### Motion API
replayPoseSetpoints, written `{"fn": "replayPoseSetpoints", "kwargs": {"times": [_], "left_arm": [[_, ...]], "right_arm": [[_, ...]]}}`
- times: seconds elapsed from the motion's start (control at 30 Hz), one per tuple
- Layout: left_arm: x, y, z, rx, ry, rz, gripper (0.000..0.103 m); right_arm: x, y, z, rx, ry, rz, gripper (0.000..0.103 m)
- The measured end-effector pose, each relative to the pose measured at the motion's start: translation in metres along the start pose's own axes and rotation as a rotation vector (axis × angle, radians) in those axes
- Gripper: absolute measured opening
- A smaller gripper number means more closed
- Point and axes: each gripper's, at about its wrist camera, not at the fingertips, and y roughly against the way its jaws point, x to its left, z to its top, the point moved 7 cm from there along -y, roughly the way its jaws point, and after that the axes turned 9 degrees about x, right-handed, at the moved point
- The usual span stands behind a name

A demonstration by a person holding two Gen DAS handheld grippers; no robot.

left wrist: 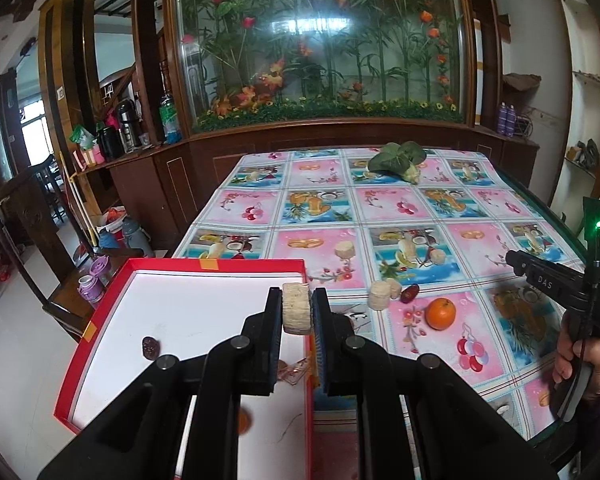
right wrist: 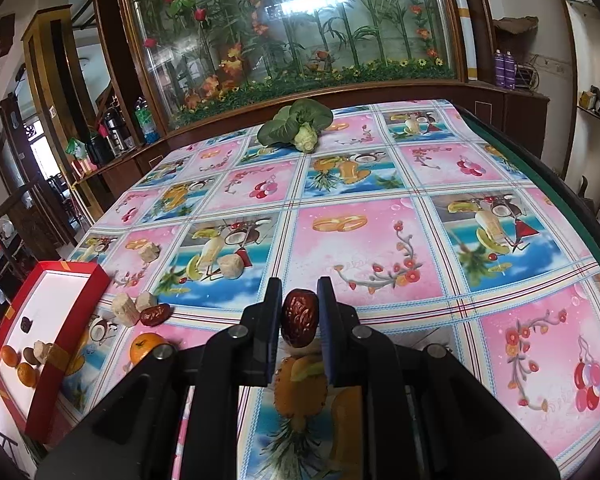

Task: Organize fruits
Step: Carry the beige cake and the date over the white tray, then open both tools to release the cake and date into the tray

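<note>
A: What is your left hand-held gripper [left wrist: 297,312] doing?

B: Its fingers are closed on a pale, ridged cut chunk [left wrist: 296,309], possibly sugarcane. You hold it over the right-hand wall of the red box [left wrist: 82,332], at the box's far corner.

A: And your right hand-held gripper [right wrist: 299,312]?

B: It is clamped on a wrinkled red date [right wrist: 299,317], pinched from both sides and raised above the surface [right wrist: 376,240], which is covered with a pink and blue fruit-print cloth.

A: What already lies in the box?

B: A dark date [left wrist: 151,347] lies on the white floor near the left wall. Your right camera also shows two small oranges [right wrist: 18,366] and another pale chunk [right wrist: 40,347] at the near end.

A: What is out on the cloth?

B: An orange [left wrist: 441,313] lies right of the box. Just beyond it, two pale chunks [left wrist: 384,293] sit touching, with a second red date [left wrist: 409,293] just beside them. Two more chunks [left wrist: 345,249] lie farther back, apart from each other. A leafy green vegetable [left wrist: 398,161] rests at the far edge.
</note>
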Motion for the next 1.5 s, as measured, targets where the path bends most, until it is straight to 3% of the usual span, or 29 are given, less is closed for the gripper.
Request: {"fn": "replayPoseSetpoints", "kwargs": {"times": [0.17, 0.3, 0.43, 0.6, 0.8, 1.1, 1.4, 1.5], "left_arm": [[0.013, -0.001, -0.004, -0.002, 0.019, 0.005, 0.013], [0.023, -0.005, -0.006, 0.006, 0.031, 0.012, 0.013], [0.037, -0.01, -0.01, 0.019, 0.049, 0.027, 0.013], [0.064, -0.019, -0.018, 0.047, 0.093, 0.055, 0.013], [0.11, -0.033, -0.03, 0.093, 0.172, 0.119, 0.013], [0.125, -0.049, -0.045, 0.153, 0.177, 0.137, 0.013], [0.126, -0.06, -0.054, 0.204, 0.164, 0.152, 0.014], [0.128, -0.06, -0.056, 0.216, 0.168, 0.16, 0.023]], "right_arm": [[0.0, -0.001, 0.0, 0.006, -0.011, 0.005, 0.019], [0.015, 0.005, 0.0, 0.011, -0.037, 0.085, 0.019], [0.062, 0.007, -0.006, 0.043, -0.021, 0.214, 0.019], [0.151, 0.013, -0.017, 0.092, 0.11, 0.359, 0.02], [0.231, 0.008, -0.03, 0.16, 0.22, 0.452, 0.02], [0.295, -0.024, -0.056, 0.283, 0.305, 0.47, 0.02], [0.321, -0.05, -0.081, 0.378, 0.372, 0.392, 0.02], [0.324, -0.049, -0.083, 0.368, 0.404, 0.367, 0.024]]}}
